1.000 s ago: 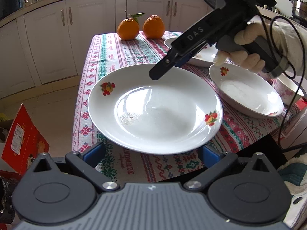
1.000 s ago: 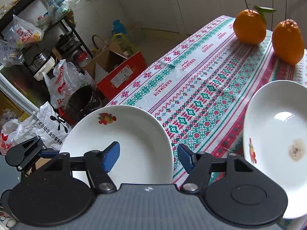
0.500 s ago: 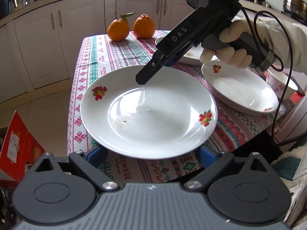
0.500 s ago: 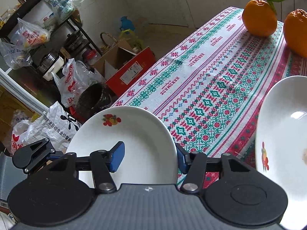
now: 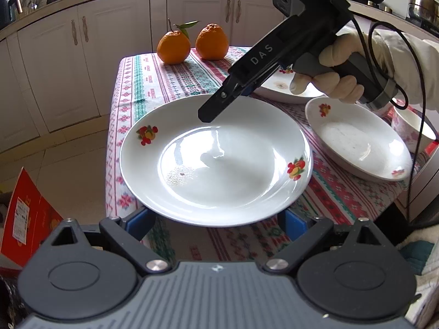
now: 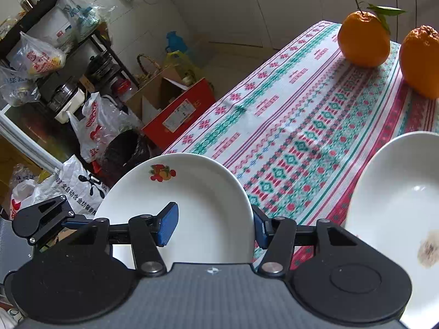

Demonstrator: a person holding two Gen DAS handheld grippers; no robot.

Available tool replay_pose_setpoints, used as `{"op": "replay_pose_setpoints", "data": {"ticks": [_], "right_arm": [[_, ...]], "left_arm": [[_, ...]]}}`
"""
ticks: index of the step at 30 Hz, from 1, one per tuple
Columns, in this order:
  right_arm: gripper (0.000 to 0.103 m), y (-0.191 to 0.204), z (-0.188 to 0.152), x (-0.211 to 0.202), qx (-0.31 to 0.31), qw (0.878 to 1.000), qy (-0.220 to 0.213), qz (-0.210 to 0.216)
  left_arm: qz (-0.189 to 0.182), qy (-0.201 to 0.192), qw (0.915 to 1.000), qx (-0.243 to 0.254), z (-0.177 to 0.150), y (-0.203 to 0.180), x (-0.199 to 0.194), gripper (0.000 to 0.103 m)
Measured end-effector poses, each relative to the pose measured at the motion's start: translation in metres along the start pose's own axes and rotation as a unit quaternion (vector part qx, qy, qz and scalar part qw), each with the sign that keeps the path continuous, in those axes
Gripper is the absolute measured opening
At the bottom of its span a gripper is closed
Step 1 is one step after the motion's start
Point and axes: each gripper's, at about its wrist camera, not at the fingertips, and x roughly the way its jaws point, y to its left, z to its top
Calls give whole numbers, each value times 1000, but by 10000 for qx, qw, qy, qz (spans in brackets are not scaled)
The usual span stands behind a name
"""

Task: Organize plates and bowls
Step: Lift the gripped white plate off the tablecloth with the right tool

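Observation:
A wide white plate (image 5: 216, 164) with fruit decals is held off the patterned tablecloth (image 5: 153, 82) near its front corner. My right gripper (image 5: 208, 115), held by a gloved hand (image 5: 329, 79), is shut on the plate's far rim. In the right wrist view, one blue pad (image 6: 167, 224) lies inside the plate (image 6: 192, 192) and the other sits at its outer edge. My left gripper (image 5: 215, 219) is open and its jaws are closing. Its fingertips are hidden under the plate's near rim, and its pads do not press on the plate.
A second white plate (image 5: 356, 148) lies to the right, a third (image 5: 277, 90) with a brown stain behind it. A pink-patterned bowl (image 5: 411, 134) stands at the far right. Two oranges (image 5: 173, 46) sit at the table's far end. A red box (image 5: 24, 219) is on the floor.
My right gripper's jaws have come together onto the plate's rim. The plate has shifted slightly toward my left gripper and covers more of its fingers.

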Motion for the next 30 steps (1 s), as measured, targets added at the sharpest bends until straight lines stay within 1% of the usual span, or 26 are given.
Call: {"op": "replay_pose_setpoints", "data": {"ticks": [13,22,30], "right_arm": [[62,-24,26,4,88,9994,-293,-155],[62,-31,29,8,120,9990,-339,-250],[62,-28,30,10,82,9987,-379,-332]], "left_arm": [[82,-23,9997,239,28,19,27,95],[115,13,9995,289,32,27,37,95],[162,17,9993,350,33,29,40,95]]}}
